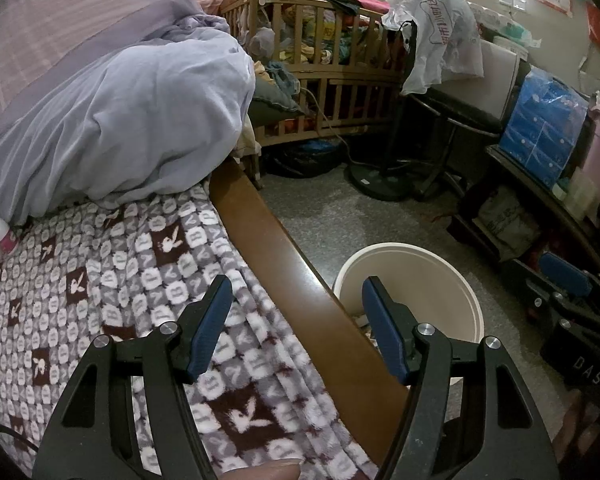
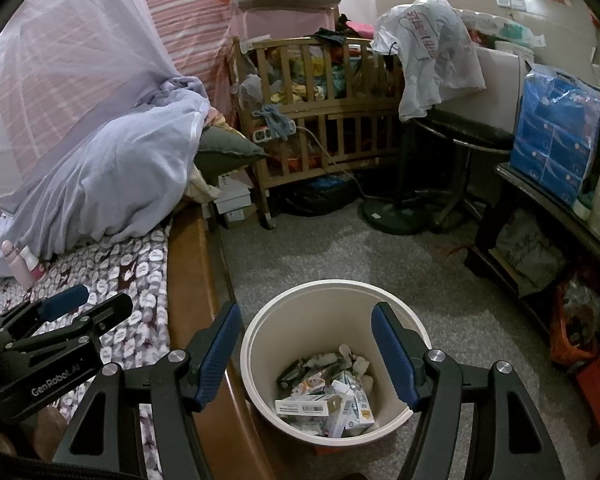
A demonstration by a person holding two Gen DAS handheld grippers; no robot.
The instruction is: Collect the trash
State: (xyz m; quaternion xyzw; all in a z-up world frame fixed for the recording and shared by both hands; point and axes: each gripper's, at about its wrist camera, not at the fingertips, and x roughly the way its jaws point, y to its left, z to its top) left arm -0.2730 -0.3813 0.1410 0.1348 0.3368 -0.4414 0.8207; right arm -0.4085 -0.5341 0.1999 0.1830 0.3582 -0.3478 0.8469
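Note:
A cream trash bin [image 2: 332, 300] stands on the grey floor beside the bed and holds several small boxes and wrappers [image 2: 328, 392]. My right gripper [image 2: 304, 316] is open and empty, hovering above the bin's mouth. My left gripper [image 1: 298, 292] is open and empty over the bed's wooden side rail [image 1: 260, 240], with the patterned blanket [image 1: 100, 280] to its left and the bin [image 1: 428, 272] to its right. The left gripper also shows in the right wrist view [image 2: 72, 304], the right one in the left wrist view [image 1: 564, 276]. A pink-and-white bottle [image 2: 28, 264] lies on the bed by the bedding.
A lilac quilt and mosquito net [image 1: 120, 100] pile on the bed. A wooden crib [image 2: 320, 112] full of clothes stands at the back. A fan base [image 2: 396, 212], a stool [image 2: 468, 132] and a dark shelf [image 2: 548, 216] with blue packs stand at the right.

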